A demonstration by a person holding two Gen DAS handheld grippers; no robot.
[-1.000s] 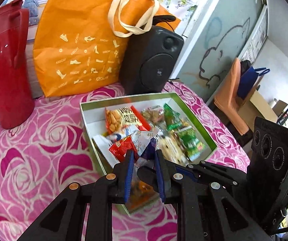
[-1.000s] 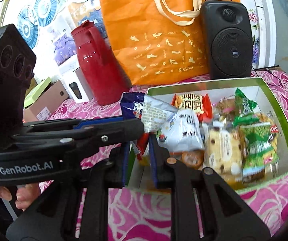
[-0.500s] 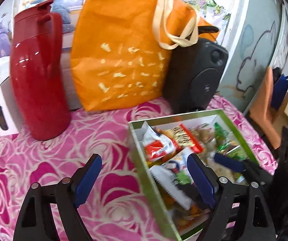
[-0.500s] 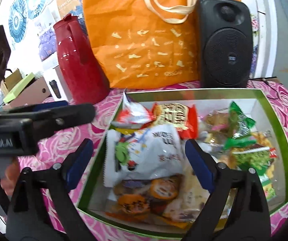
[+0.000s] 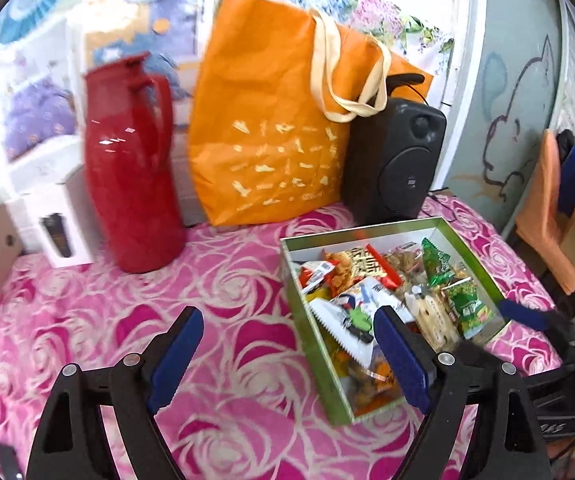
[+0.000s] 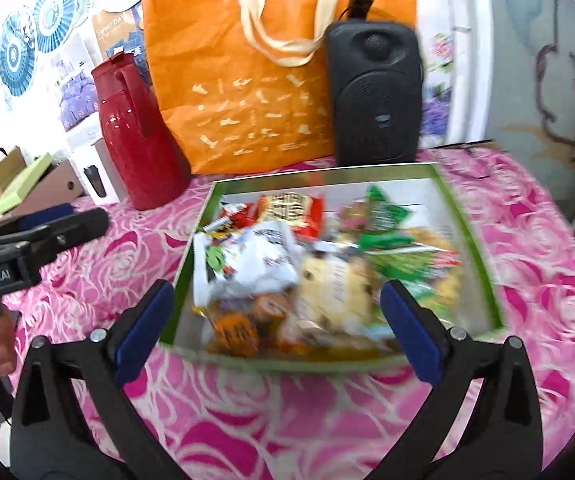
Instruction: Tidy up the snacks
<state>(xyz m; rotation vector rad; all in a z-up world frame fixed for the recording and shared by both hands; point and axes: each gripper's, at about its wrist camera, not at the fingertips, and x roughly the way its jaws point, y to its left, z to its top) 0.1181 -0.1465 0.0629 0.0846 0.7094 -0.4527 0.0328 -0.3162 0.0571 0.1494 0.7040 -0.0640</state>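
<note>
Here, both tongs (image 5: pixel 287 344) (image 6: pixel 277 312) spread wide, empty, above snack box (image 6: pixel 483 264)

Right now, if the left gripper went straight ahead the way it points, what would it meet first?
Probably the pink rose tablecloth, in the bare stretch beside the green snack box. The left gripper is open and empty. Beyond that lies the orange bag, though depth is unclear.

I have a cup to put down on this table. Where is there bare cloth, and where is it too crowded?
The widest free patch of pink tablecloth lies in front of the red jug, left of the green box. The strip before the box's near edge is free too. Crowded: the box, full of snack packets, and the back row with orange bag and speaker.
</note>
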